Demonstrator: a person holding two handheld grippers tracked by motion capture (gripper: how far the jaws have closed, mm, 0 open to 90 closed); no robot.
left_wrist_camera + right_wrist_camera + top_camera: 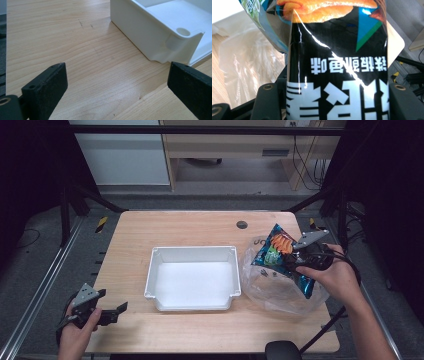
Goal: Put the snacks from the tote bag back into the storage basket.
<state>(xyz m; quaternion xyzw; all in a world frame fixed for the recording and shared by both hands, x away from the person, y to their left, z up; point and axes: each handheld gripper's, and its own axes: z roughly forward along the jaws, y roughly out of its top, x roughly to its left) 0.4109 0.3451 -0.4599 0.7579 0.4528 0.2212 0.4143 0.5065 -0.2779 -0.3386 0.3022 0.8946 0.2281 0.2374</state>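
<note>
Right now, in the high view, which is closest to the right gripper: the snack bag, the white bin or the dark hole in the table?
1. Snack bag, clamped in the right gripper.
2. Dark hole, up-left.
3. White bin, table middle.

Blue-black snack bag [280,255] — white bin [192,277]

White bin [192,251] blocks mid-table; bare wood [150,227] around it.

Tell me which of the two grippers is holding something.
The right gripper, on the table's right side: its fingers pinch a blue snack bag above a clear plastic bag. The left gripper is open and empty.
</note>
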